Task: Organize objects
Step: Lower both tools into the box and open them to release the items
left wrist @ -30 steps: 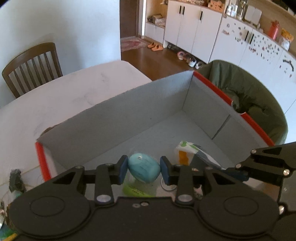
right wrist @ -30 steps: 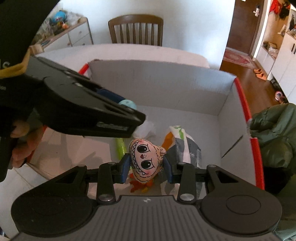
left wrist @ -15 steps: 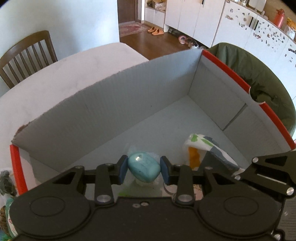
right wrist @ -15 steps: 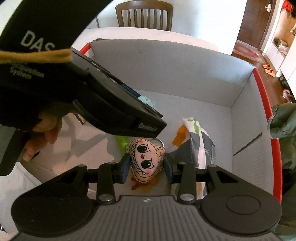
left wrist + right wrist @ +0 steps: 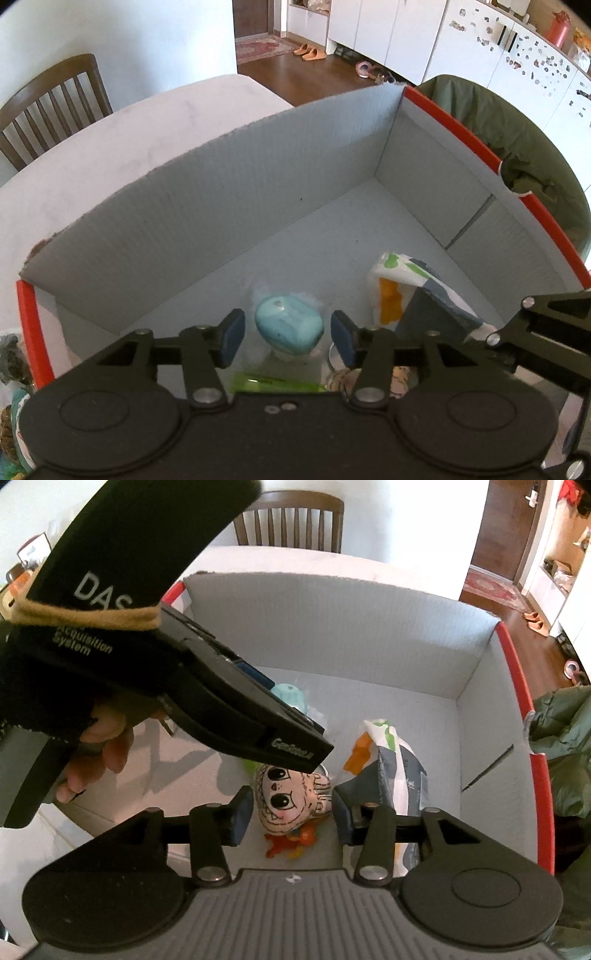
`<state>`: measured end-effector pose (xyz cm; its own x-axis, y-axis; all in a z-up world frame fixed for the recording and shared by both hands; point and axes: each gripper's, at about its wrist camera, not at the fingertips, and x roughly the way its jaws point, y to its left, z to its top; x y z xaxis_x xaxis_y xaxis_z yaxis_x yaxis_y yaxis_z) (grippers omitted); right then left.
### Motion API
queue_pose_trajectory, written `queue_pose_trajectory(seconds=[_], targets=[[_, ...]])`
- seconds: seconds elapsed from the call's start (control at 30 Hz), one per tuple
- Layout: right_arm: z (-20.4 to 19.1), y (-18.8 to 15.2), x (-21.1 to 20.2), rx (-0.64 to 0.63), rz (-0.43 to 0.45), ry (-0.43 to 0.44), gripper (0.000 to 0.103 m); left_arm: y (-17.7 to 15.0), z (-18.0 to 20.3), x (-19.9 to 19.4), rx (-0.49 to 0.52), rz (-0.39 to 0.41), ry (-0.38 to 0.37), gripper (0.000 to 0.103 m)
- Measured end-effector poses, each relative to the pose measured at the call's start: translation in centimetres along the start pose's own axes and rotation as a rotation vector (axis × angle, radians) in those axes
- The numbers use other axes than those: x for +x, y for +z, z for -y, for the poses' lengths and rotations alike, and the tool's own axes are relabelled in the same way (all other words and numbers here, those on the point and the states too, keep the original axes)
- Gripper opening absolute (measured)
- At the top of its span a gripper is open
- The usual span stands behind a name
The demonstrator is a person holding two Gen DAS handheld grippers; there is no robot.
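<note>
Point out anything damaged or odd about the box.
The grey box has a ragged, torn top edge on its far wall, fraying at the left corner. Its right wall carries a notch in the red rim and a slit running down from it.

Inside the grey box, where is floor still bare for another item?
The box floor is bare along the far wall and into the far right corner. The near side is crowded: blue pouch, patterned packet, cartoon-face toy, and both grippers overhead.

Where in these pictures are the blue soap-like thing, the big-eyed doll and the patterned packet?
blue soap-like thing (image 5: 289, 325): left wrist view, on its rounded top.
big-eyed doll (image 5: 286, 797): right wrist view, on its face below the eyes.
patterned packet (image 5: 400, 271): left wrist view, on its white and green upper end.
</note>
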<state>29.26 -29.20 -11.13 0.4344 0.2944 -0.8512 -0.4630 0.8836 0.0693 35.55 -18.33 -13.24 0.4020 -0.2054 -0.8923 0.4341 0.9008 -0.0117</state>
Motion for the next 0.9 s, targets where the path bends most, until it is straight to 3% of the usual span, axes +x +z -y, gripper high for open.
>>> queue_pose_trajectory(seconds=[0.17,0.37,0.9], targets=[[-0.1,-0.4,-1.3,0.016,0.034,0.01,0.052,0.0,-0.1,-1.3,-0.015,0.035,0.002,0.063],[0.4,-0.9,-3.1,0.059,0.086,0.007,0.052,-0.4,0.1,-3.6,-0.03,0.09,-0.008,0.063],[1.4,-1.1,-8.0,0.108,0.226,0.059,0.066,-2.6,0.6,-10.2,-0.055,0.24,0.01,0.072]])
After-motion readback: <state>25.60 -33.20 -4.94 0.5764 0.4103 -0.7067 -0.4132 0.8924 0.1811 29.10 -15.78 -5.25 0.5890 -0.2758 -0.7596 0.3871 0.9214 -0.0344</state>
